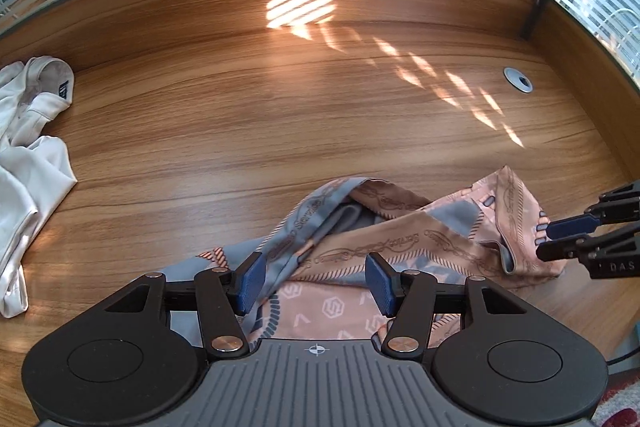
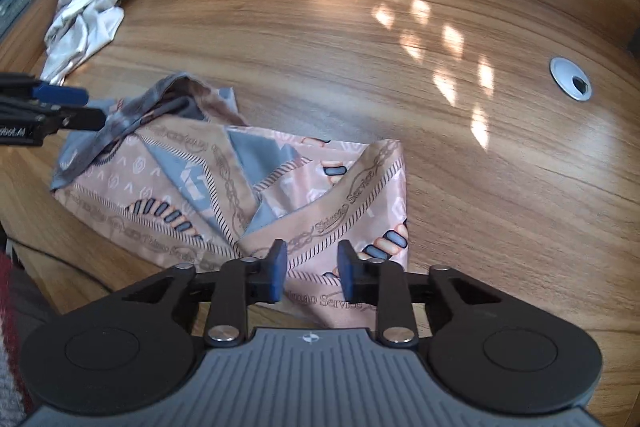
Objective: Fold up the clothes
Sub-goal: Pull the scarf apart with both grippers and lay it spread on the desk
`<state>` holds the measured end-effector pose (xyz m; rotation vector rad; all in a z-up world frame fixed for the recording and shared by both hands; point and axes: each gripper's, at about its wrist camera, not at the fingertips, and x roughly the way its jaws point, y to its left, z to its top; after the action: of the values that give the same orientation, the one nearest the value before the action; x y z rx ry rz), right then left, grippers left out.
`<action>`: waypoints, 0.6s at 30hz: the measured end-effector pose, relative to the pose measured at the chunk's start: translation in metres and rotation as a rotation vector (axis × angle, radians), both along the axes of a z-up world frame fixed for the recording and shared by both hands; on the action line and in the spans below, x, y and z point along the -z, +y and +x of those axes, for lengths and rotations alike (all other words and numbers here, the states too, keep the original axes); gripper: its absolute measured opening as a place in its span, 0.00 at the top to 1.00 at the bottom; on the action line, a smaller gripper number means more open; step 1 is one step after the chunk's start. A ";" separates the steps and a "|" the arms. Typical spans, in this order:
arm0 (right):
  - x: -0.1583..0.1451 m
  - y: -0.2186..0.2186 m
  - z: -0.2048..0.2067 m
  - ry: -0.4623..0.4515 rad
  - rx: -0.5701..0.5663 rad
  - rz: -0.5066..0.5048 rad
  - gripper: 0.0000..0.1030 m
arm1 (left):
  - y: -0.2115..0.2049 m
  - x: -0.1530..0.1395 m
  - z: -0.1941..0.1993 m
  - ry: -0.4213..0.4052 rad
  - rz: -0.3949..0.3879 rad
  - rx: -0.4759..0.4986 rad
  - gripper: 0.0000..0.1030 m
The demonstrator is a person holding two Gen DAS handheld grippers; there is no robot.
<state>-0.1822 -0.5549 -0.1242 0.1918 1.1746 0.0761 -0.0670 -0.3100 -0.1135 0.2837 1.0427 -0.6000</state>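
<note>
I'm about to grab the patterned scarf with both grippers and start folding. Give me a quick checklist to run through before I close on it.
1. Left gripper open, with fabric between its fingers: ok.
2. Right gripper open over the scarf's near edge: ok, though narrower than the left.
3. Patterned scarf lying flat: not ok, it is rumpled, with several layers turned over.
4. Both grippers at matching corners: cannot tell, the overlapping folds hide where the corners are.
5. Wooden table beyond the scarf free for the fold: ok.
6. White garment apart from the scarf: ok, it lies off to the left side.
</note>
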 end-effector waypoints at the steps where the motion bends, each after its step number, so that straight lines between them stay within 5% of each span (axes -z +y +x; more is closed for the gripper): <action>1: 0.000 0.002 -0.001 -0.002 -0.017 -0.004 0.67 | -0.002 0.001 0.000 0.001 0.001 0.006 0.43; 9: 0.014 0.027 0.006 0.009 -0.118 -0.026 0.58 | -0.011 0.003 -0.005 -0.006 0.009 0.051 0.38; 12: 0.013 0.018 0.007 -0.006 -0.068 -0.044 0.98 | -0.014 0.004 -0.008 -0.018 0.023 0.080 0.38; 18: -0.012 -0.022 -0.002 -0.079 0.103 -0.064 0.98 | -0.021 0.009 -0.015 -0.030 0.038 0.141 0.37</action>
<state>-0.1847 -0.5765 -0.1126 0.1908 1.0852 -0.0447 -0.0821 -0.3306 -0.1224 0.4012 1.0120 -0.7015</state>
